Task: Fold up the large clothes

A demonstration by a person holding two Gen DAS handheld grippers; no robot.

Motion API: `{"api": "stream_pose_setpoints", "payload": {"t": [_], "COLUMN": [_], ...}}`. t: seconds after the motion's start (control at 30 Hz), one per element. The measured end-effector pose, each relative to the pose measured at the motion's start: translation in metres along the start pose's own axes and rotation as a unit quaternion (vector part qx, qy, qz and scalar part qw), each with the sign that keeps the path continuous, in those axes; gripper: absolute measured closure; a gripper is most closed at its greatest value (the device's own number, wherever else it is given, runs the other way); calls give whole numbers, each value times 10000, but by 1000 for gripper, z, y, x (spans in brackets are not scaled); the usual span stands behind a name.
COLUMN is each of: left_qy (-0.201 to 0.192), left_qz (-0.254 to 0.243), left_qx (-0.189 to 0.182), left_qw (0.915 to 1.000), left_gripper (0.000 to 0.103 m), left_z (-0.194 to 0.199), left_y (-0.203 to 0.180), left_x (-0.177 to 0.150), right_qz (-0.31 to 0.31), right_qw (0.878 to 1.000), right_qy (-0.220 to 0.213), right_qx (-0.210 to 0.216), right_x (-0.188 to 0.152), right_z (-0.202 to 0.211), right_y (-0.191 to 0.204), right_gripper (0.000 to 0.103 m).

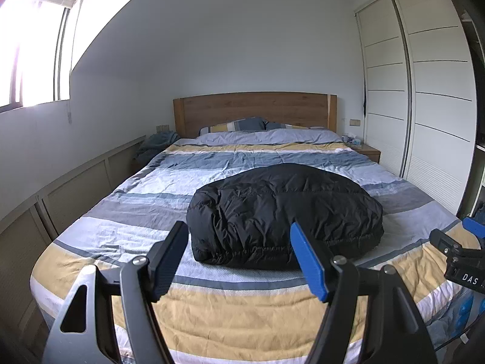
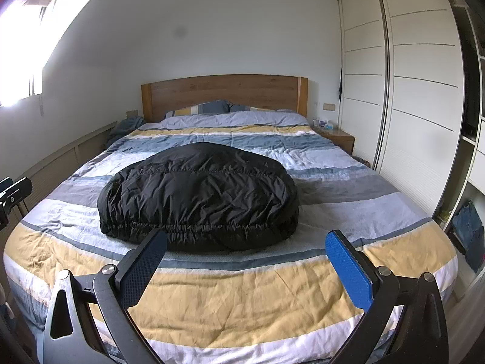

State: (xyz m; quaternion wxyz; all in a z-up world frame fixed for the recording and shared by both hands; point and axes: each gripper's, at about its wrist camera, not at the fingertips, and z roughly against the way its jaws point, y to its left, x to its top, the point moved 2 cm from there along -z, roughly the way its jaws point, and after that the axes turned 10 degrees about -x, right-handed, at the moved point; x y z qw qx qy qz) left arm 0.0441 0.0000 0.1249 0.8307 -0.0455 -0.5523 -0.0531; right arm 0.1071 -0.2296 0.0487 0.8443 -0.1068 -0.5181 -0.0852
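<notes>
A black puffy jacket (image 1: 283,209) lies in a compact folded bundle on the striped bed (image 1: 212,309), its elastic hem facing me. In the right wrist view the same jacket (image 2: 198,195) sits left of centre on the bed (image 2: 242,306). My left gripper (image 1: 238,233) hovers open over the foot of the bed, just short of the jacket's hem, with nothing between its fingers. My right gripper (image 2: 245,238) is open too, held back from the jacket's near right edge and holding nothing. The right gripper's body (image 1: 457,251) shows at the right edge of the left wrist view.
A wooden headboard (image 1: 254,109) and pillows (image 1: 242,125) are at the far end. White sliding wardrobe doors (image 2: 403,91) line the right side, with a small nightstand (image 2: 336,136) beside them. A low panelled ledge (image 1: 60,188) runs along the left wall under a bright window.
</notes>
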Motion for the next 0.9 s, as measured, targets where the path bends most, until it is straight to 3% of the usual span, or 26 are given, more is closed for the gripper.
{"api": "stream_pose_setpoints", "payload": {"t": [0.43,0.9], "left_qy": [-35,192], "left_qz": [64,175], "left_qx": [-2,-74], "left_qw": [10000,9996], "left_gripper": [35,35], "left_z": [0,-7], "left_y": [1,3], "left_x": [0,-6], "right_qz": [4,-64], "right_qw": [10000,10000], "right_qy": [-6,1], "right_qx": [5,-15], "right_x": [0,2], "right_z": [0,2], "right_y": [-1,-3], "right_gripper": [0,1]}}
